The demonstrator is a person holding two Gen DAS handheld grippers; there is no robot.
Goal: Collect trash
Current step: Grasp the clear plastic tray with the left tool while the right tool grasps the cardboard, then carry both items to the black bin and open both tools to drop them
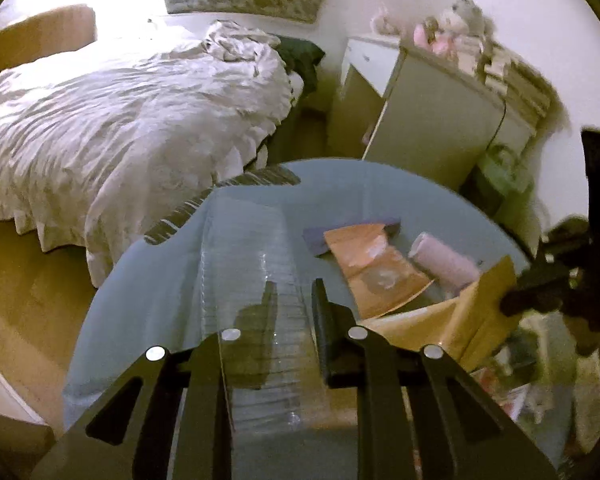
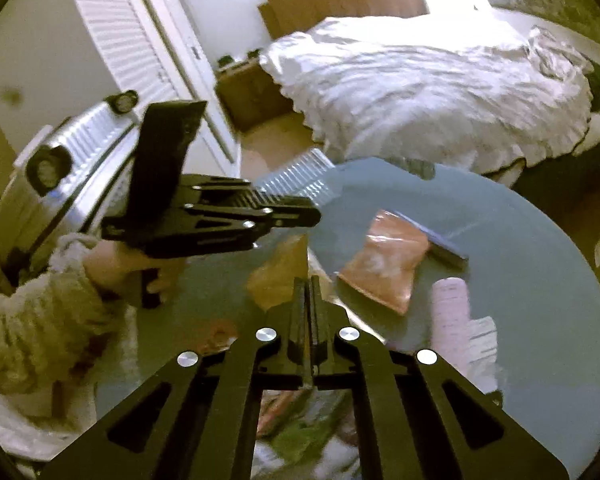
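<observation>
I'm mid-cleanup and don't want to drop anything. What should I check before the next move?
1. Left gripper closed on the clear ribbed plastic: ok.
2. Right gripper shut on the tan paper: ok.
3. The two grippers are apart, not tangled: ok.
4. Table cleared of trash: not ok; the orange packet and pink roll lie on it.
5. A trash bag ready for the drop: cannot tell.
</observation>
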